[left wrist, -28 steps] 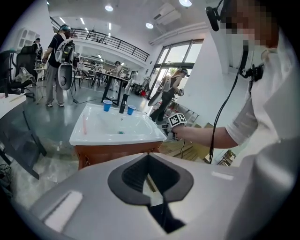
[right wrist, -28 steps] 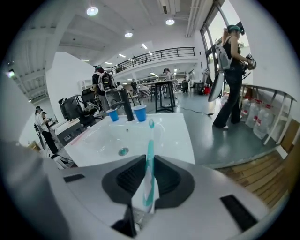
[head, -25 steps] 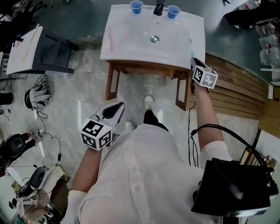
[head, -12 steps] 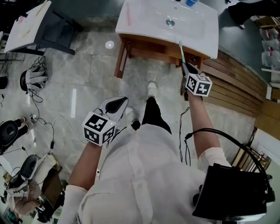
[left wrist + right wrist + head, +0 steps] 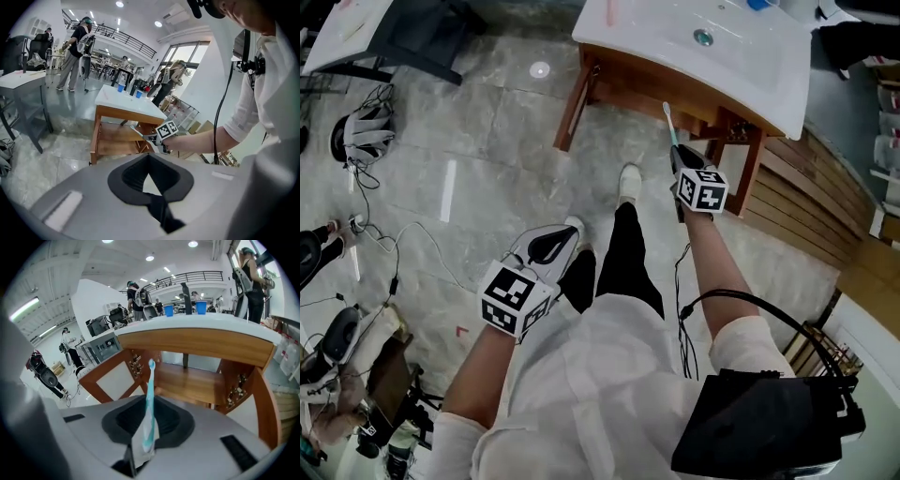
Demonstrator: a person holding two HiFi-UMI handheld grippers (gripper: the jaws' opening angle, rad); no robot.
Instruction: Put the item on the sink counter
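Note:
A teal and white toothbrush [image 5: 668, 122] sticks up out of my right gripper [image 5: 677, 157], which is shut on its handle. In the right gripper view the toothbrush [image 5: 149, 399] points up in front of the wooden frame, below the white sink counter [image 5: 211, 324]. From the head view the sink counter [image 5: 769, 84] lies at the top, with its drain [image 5: 703, 37] showing, and the brush head is just short of its front edge. My left gripper [image 5: 546, 247] hangs low over the floor beside the person's leg, its jaws together and holding nothing.
Two blue cups [image 5: 200, 308] and a dark faucet [image 5: 187, 298] stand at the counter's back. Wooden legs [image 5: 571, 108] carry the sink. Cables and headsets [image 5: 358, 150] litter the floor at left. Wooden slats [image 5: 825, 206] lie to the right. A black bag [image 5: 759, 427] hangs at the person's right side.
The sink counter has slid up and right in the head view. My right gripper with the toothbrush has dropped from the counter's front corner to below its edge. The left gripper has barely moved.

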